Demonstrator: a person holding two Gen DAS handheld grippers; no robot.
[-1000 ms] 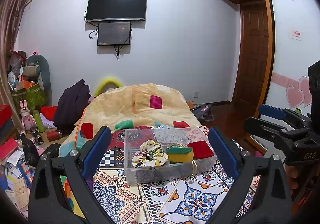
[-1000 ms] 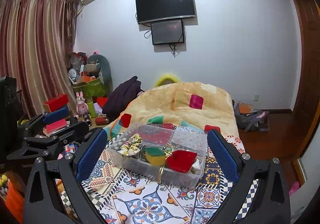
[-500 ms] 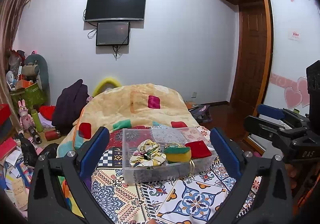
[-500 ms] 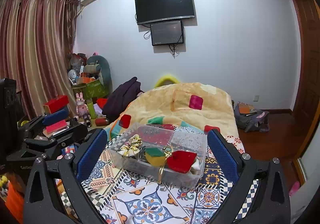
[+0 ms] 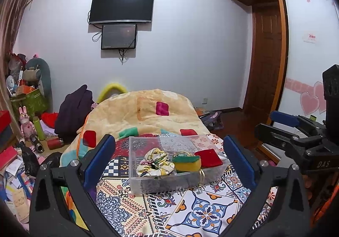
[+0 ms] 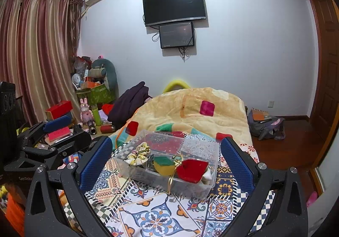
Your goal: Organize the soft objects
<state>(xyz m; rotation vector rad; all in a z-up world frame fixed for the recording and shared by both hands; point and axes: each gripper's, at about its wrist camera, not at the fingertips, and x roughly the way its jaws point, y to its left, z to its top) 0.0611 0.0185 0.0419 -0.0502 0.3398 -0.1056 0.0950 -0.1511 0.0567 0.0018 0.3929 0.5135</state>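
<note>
A clear plastic box (image 5: 148,184) (image 6: 190,188) stands on the patterned bedspread (image 5: 203,211). It holds a floral scrunchie (image 5: 153,163) (image 6: 137,155), a yellow-green sponge (image 5: 187,162) (image 6: 163,166), a red soft piece (image 5: 208,157) (image 6: 191,170) and a gold band (image 5: 200,175) over its front wall. My left gripper (image 5: 169,160) is open and empty, held back from the box. My right gripper (image 6: 166,162) is open and empty too. Each gripper shows at the edge of the other's view.
A yellow quilt (image 5: 135,112) with coloured patches lies heaped behind the box. Clutter, a green box (image 6: 99,94) and a dark garment (image 6: 129,103) fill the floor at left. A bag (image 6: 264,124) lies on the wooden floor at right. A TV (image 5: 121,7) hangs on the wall.
The left gripper has drawn slightly back and shifted left, so the box sits a little further right in its view. The right view is almost unchanged. Both grippers stay open.
</note>
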